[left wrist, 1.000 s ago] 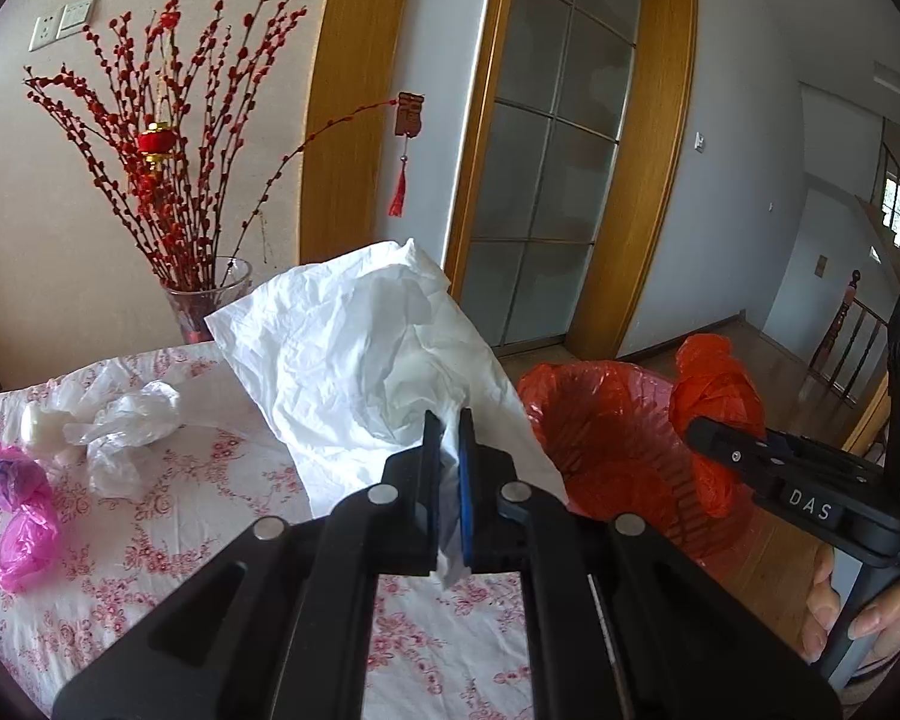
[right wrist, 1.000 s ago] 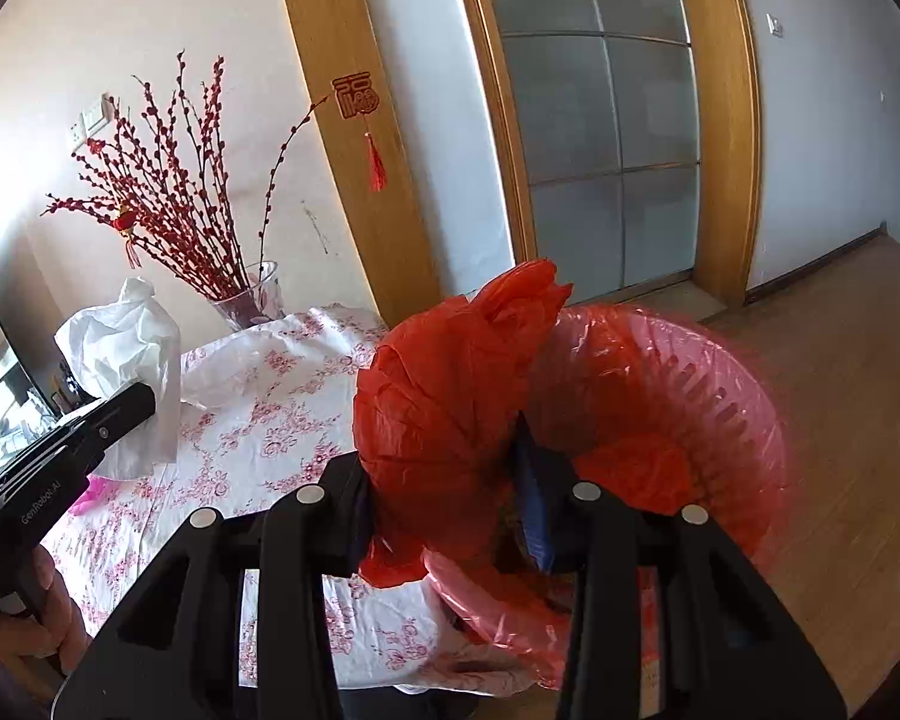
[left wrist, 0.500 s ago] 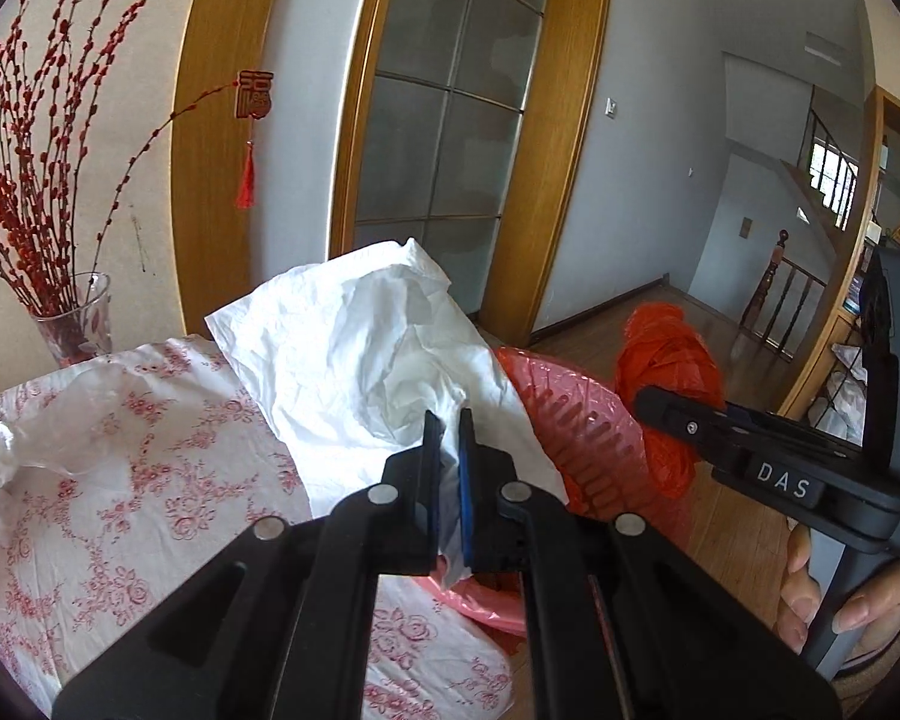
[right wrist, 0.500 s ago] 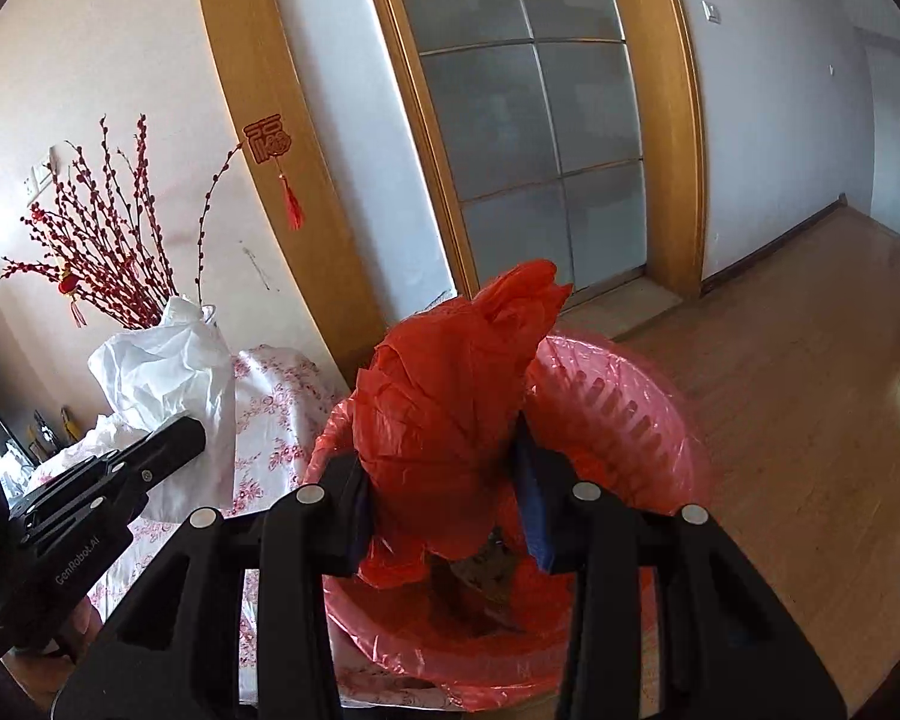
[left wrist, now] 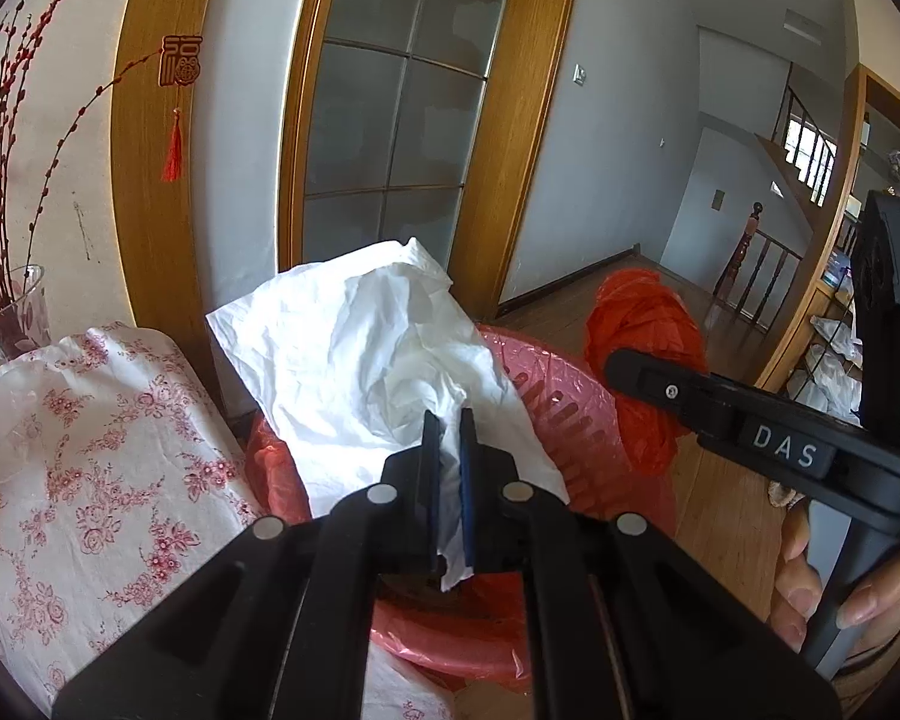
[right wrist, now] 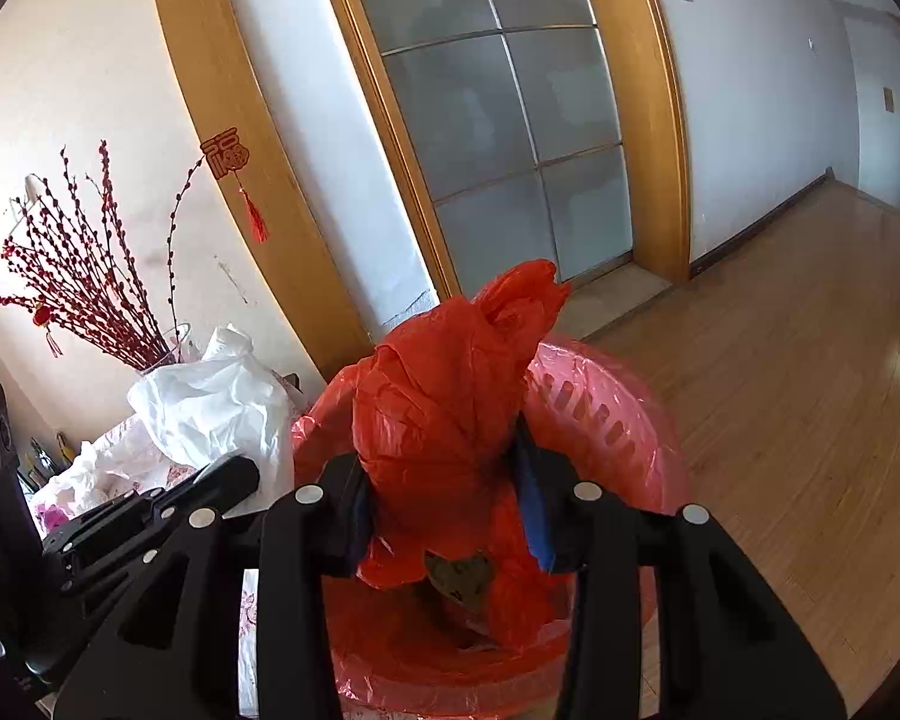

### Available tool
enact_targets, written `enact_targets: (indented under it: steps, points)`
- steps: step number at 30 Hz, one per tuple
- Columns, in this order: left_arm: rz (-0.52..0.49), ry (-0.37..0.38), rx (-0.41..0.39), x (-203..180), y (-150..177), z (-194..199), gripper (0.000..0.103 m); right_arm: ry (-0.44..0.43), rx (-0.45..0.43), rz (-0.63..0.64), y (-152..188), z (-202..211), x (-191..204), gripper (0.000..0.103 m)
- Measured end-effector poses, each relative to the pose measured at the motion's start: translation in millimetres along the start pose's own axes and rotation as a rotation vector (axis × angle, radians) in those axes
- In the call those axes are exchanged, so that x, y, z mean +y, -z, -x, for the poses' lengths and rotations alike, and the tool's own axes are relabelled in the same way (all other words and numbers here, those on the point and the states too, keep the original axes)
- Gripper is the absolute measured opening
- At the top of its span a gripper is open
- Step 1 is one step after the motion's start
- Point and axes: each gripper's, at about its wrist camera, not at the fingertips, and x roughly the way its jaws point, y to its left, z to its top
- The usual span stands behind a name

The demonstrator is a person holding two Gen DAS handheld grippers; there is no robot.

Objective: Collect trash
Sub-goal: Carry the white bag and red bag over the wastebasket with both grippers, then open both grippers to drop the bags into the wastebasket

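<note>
Dropping the white paper (left wrist: pixel 354 354) now risks it snagging on the bin (left wrist: pixel 570 414) rim just beyond the left fingers (left wrist: pixel 432 456), which clamp it. Right fingers (right wrist: pixel 534 480) grip a wadded red bag (right wrist: pixel 450 420) above the same bin; it may cling. Bin contents stay mostly hidden.

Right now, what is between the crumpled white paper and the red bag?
Only the pink bin's slotted wall, seen in the left wrist view between white paper and red bag.
</note>
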Motion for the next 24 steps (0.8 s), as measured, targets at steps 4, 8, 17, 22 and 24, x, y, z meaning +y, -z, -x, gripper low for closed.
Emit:
enact_targets:
  steps: [4,8,17,22,24]
  points:
    - [0.021,0.014,0.030,-1,6,-10,0.013,-0.005,0.005,-0.032,-2,-3,-6,0.048]
    - [0.030,0.003,0.053,1,10,-16,0.029,0.000,0.012,-0.046,-1,-5,-11,0.058]
    - [0.067,-0.051,0.058,22,19,-6,0.037,0.015,0.021,-0.053,5,-5,-13,0.060]
    - [0.084,-0.124,0.011,45,24,24,0.044,0.024,0.022,-0.011,8,-4,-4,0.062]
    - [0.079,-0.171,-0.012,52,27,39,0.047,0.025,0.021,0.011,9,-4,3,0.063]
